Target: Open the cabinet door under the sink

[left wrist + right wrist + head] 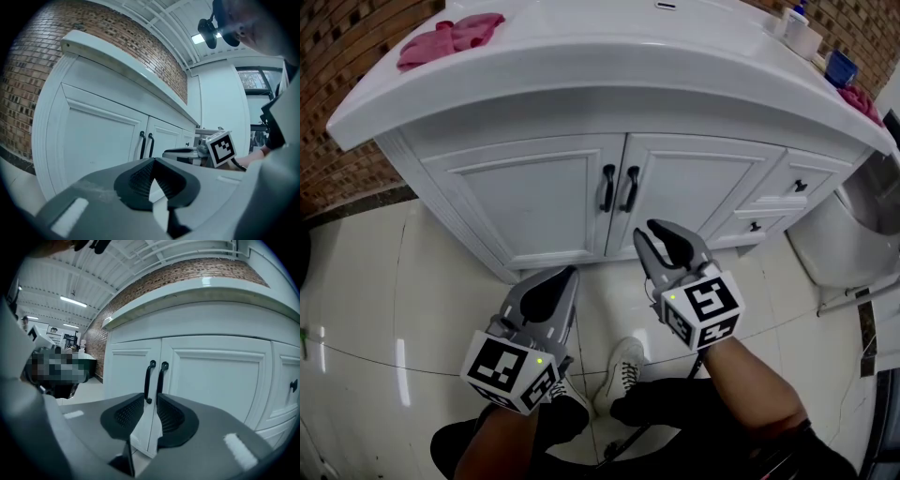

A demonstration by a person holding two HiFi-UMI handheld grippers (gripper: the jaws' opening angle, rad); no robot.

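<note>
The white cabinet under the sink has two doors, left [530, 202] and right [694, 187], both closed. Their black handles [607, 187] [630, 188] stand side by side at the middle seam. My right gripper [651, 231] hovers just below and in front of the handles, narrowly open and empty. In the right gripper view [150, 397] the handles [148, 380] [161, 378] line up with its gap, still some way off. My left gripper [567, 274] hangs lower left, shut and empty [153, 160]; its view shows the handles [142, 145] farther away.
The white sink counter [581, 66] overhangs the doors, with a pink cloth [450, 37] on it at the left. Two small drawers with black knobs [800, 186] [755, 226] are right of the doors. A white toilet [839, 234] stands at the right. The person's shoes [619, 375] are on the tiled floor.
</note>
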